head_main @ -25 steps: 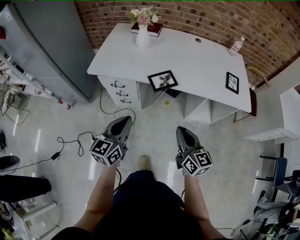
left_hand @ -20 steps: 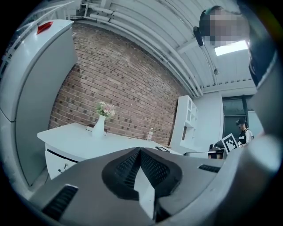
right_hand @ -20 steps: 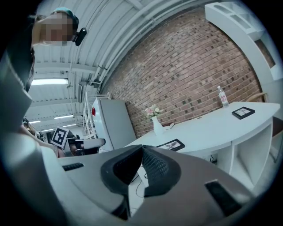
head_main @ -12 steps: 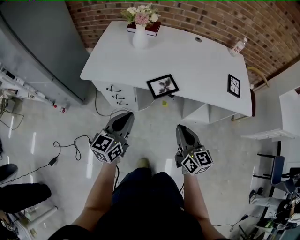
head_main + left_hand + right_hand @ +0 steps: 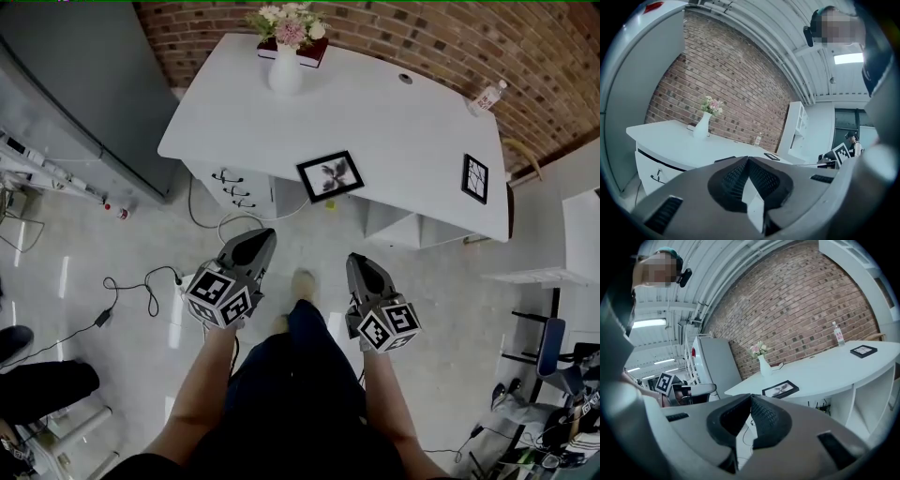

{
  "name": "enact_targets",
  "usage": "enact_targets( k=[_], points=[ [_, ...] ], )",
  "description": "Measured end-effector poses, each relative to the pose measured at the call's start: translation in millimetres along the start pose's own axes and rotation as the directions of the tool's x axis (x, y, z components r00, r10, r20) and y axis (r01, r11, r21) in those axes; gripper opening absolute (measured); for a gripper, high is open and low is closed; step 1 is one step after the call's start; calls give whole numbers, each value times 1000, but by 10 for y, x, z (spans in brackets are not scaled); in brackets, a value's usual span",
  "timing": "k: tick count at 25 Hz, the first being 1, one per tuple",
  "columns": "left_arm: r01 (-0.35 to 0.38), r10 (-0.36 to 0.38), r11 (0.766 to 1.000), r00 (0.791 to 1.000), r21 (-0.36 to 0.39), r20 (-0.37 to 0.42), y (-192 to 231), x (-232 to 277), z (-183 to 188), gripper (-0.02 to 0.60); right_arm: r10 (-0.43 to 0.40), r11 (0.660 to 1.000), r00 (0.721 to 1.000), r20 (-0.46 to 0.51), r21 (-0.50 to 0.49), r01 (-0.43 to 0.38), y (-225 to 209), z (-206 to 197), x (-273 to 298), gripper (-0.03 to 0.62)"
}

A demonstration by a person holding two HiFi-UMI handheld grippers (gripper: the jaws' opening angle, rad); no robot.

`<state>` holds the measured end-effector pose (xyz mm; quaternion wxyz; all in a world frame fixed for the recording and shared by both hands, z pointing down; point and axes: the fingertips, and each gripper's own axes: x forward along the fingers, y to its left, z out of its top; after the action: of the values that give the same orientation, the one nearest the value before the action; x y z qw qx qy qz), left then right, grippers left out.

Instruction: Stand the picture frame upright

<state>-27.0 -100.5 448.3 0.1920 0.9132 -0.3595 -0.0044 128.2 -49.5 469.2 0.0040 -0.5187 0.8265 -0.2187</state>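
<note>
The left hand-held gripper [image 5: 255, 240] and the right hand-held gripper [image 5: 360, 264] are held over the glossy floor [image 5: 84, 272], short of the desk [image 5: 394, 122]. Each has its jaws closed together with nothing between them. The white desk stands ahead of both, against a brick wall [image 5: 544, 56]. The picture frame [image 5: 330, 175] lies flat near the desk's front edge, ahead of and between the two, well apart from both. A second frame [image 5: 475, 178] lies flat ahead-right of the right hand-held gripper. A vase of flowers [image 5: 286, 66] stands at the desk's far edge. A grey cabinet [image 5: 84, 84] stands ahead-left; a black cable [image 5: 141, 281] lies left of the left hand-held gripper.
</note>
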Motion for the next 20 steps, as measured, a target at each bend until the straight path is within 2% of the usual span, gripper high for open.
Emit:
enact_targets(
  k=[5, 7, 9, 13, 15, 19, 20],
  points=[
    [-30, 30, 1000, 999, 8, -31, 172, 160, -35, 2, 24, 1000, 1000, -12, 7, -24, -123, 23, 320, 3],
    [-29, 29, 1000, 999, 1, -45, 222, 255, -41, 2, 37, 999, 999, -19, 8, -37, -159, 62, 456, 3],
    [-26, 26, 1000, 998, -7, -59, 260, 360, -61, 32, 49, 999, 998, -30, 10, -49, -193, 76, 566, 3],
    [-19, 16, 999, 997, -34, -77, 331, 627, -106, 34, 57, 998, 997, -55, 14, -57, -321, 47, 759, 3],
    [-10, 5, 998, 996, -58, -92, 357, 749, -162, 92, 55, 998, 996, -68, 20, -54, -388, 8, 841, 3],
    [12, -25, 996, 989, -86, -146, 405, 942, -317, 102, 48, 998, 995, -89, 33, -45, -495, -75, 989, 3],
    [16, -32, 995, 987, -99, -160, 412, 982, -368, 132, 48, 998, 994, -96, 34, -45, -517, -100, 1017, 3]
  ],
)
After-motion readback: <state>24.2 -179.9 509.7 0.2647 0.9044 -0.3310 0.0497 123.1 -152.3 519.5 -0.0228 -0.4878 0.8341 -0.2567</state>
